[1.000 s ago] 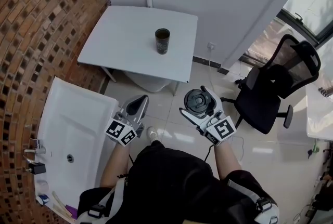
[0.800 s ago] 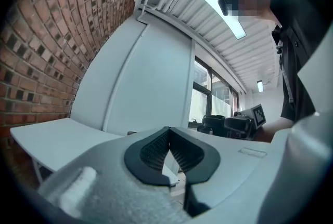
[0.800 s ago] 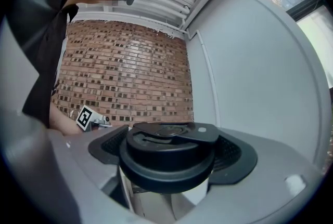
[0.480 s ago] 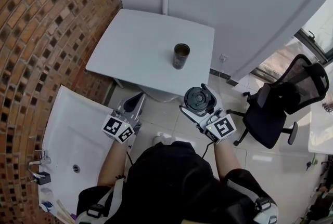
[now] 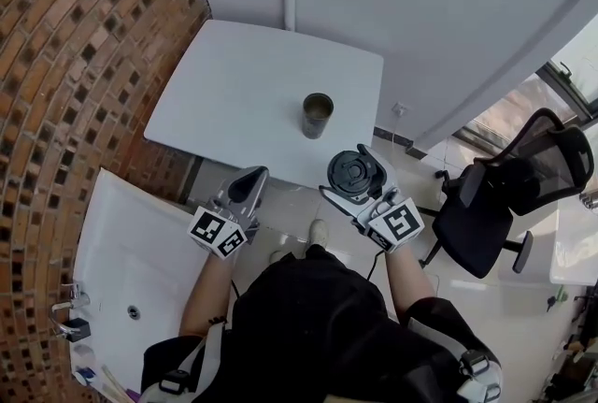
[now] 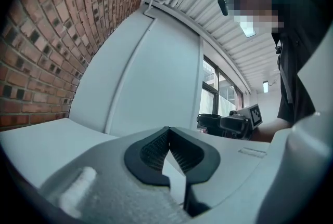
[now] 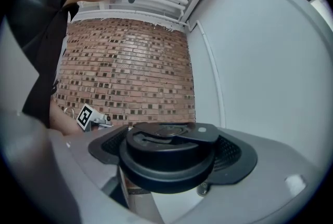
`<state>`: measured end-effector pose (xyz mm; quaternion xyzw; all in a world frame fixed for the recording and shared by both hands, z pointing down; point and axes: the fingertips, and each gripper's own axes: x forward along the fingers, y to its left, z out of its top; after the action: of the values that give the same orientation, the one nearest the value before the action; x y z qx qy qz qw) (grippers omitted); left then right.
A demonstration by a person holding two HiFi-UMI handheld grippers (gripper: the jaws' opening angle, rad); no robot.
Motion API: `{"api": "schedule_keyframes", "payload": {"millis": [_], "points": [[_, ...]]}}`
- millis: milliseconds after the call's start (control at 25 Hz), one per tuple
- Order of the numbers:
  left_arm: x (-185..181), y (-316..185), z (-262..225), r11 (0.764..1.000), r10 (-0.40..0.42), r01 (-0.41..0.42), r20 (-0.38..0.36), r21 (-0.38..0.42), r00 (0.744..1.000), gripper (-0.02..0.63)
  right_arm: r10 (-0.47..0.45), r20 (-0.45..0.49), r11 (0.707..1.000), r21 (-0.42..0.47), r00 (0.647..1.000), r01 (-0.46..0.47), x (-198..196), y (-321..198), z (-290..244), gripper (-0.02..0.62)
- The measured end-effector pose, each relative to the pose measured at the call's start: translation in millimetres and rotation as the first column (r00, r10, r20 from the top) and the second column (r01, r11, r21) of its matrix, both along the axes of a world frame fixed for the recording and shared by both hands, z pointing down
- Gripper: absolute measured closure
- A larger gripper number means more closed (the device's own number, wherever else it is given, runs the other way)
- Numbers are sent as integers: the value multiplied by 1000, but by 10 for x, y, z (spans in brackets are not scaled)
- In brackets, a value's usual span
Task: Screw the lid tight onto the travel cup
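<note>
A dark, open-topped travel cup [image 5: 316, 115] stands upright near the front edge of the white table [image 5: 243, 88]. My right gripper [image 5: 356, 179] is shut on a round black lid [image 5: 352, 174], held flat just in front of and to the right of the cup, off the table's edge. In the right gripper view the lid [image 7: 167, 155] sits between the black pads, with the cup partly showing below it. My left gripper [image 5: 249, 187] is shut with nothing in it, in front of the table's left part; its pads [image 6: 156, 150] meet.
A white sink counter [image 5: 140, 270] with a tap [image 5: 67, 324] runs along the brick wall [image 5: 75, 46] at left. A black office chair [image 5: 509, 195] stands at right. A grey wall [image 5: 420, 8] is behind the table. A person's body and arms fill the bottom.
Both grippers and the person have come closer to the table. The lid is now near the cup, and the chair has shifted toward the right edge of the view.
</note>
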<state>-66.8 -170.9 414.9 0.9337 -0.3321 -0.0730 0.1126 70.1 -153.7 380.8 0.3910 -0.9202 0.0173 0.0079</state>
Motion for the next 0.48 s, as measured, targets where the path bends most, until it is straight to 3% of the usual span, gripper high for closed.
{"api": "schedule_keyframes", "payload": {"millis": [480], "points": [[502, -603, -73, 999, -25, 24, 40, 30, 999, 604, -100, 33, 991, 88, 994, 97, 426, -798, -176, 112]]}}
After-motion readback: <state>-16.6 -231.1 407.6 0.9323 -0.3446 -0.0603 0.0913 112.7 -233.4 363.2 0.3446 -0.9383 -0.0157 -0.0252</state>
